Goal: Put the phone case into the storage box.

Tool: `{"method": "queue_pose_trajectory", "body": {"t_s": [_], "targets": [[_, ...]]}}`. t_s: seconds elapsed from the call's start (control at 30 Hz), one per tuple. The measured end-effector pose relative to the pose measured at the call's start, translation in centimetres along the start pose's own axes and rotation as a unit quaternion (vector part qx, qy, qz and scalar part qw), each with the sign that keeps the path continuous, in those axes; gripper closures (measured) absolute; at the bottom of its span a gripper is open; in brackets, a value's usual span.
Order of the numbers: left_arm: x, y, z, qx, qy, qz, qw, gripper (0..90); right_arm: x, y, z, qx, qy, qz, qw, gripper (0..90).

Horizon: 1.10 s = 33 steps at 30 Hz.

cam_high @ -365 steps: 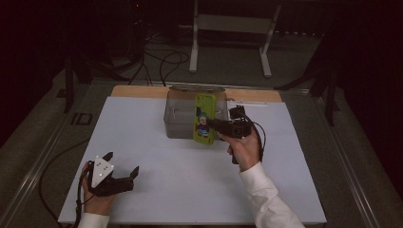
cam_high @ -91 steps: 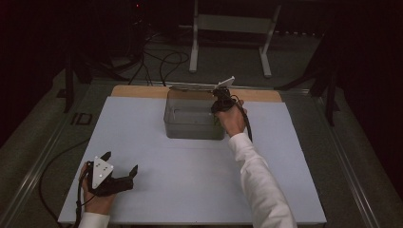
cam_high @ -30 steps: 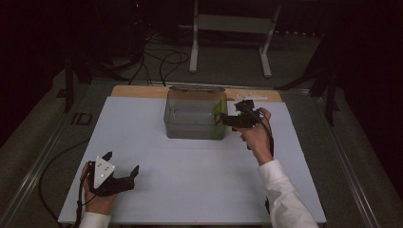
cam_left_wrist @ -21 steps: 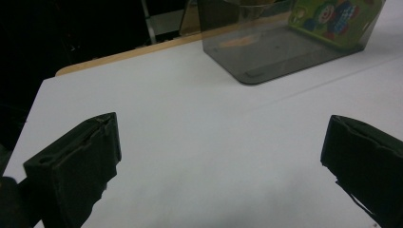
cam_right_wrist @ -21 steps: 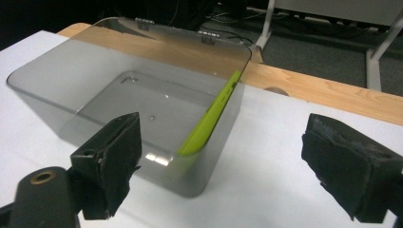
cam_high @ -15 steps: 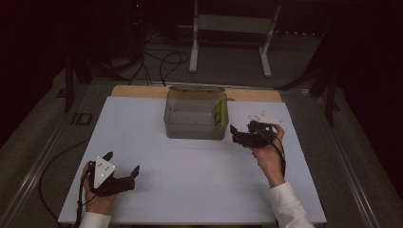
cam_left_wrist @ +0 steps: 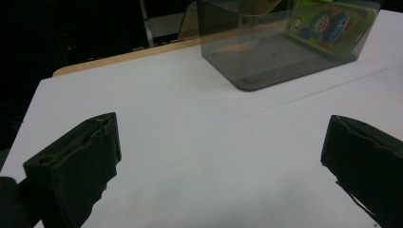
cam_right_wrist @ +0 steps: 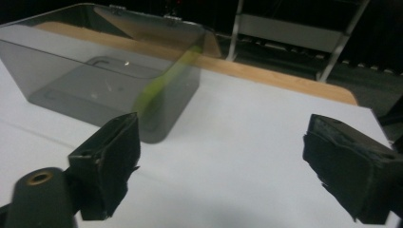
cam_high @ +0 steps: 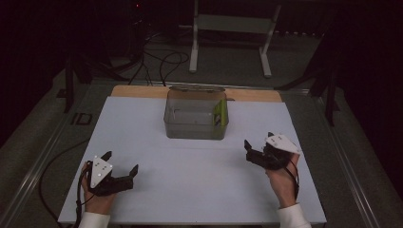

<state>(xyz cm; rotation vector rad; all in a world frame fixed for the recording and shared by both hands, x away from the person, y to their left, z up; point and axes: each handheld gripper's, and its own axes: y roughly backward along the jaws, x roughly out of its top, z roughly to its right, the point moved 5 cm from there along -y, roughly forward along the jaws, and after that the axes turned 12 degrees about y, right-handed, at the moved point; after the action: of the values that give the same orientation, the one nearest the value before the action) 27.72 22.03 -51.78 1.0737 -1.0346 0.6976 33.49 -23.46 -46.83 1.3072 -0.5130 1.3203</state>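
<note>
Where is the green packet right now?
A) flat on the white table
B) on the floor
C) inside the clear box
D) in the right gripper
C: the green packet stands inside the clear box, leaning against its right wall, while the right gripper is open and empty.

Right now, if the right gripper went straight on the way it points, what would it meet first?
Probably bare white table; the right gripper aims just past the clear bin, whose near corner looks close to that line.
</note>
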Motion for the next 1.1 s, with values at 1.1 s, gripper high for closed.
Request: {"method": "queue_pose_trajectory", "body": {"t_s": [1.1], "targets": [[0.7,1.1,0.3,-0.01,0.011,0.031,0.9994,0.0,-5.4,3.8,-1.0,0.03,-0.002,0.09,0.9955,10.1]]}}
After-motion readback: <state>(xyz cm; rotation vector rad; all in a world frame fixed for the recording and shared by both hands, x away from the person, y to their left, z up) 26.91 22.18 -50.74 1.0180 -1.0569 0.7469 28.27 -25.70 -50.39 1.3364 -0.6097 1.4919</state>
